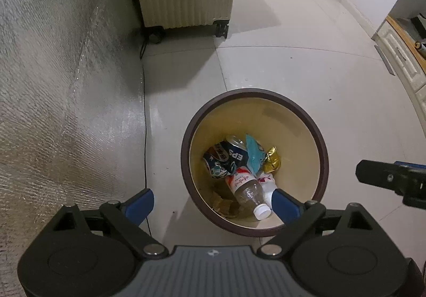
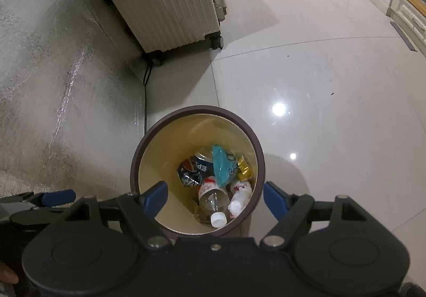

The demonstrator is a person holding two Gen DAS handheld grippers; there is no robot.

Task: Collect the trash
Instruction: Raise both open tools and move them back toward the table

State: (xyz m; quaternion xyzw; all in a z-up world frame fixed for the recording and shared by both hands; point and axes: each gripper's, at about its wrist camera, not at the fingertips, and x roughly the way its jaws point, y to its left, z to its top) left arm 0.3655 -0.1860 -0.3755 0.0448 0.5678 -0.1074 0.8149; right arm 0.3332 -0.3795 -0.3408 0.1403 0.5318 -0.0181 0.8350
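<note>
Bin (image 2: 198,110) | can (image 2: 195,168) reads "EPS" | L tool (image 1: 213,201) & R tool (image 2: 215,197) wide, empty

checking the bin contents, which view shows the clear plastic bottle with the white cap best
The right wrist view: the clear plastic bottle lies unobstructed. In the left wrist view, the bottle is equally large, but a blue fingertip crowds its cap.

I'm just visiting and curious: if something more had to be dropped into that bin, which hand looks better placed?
The right, probably. The right gripper hangs with open, empty jaws straddling the bin, whose mouth fills the gap between them. The left gripper, also open and empty, sits off to the bin's side.
</note>
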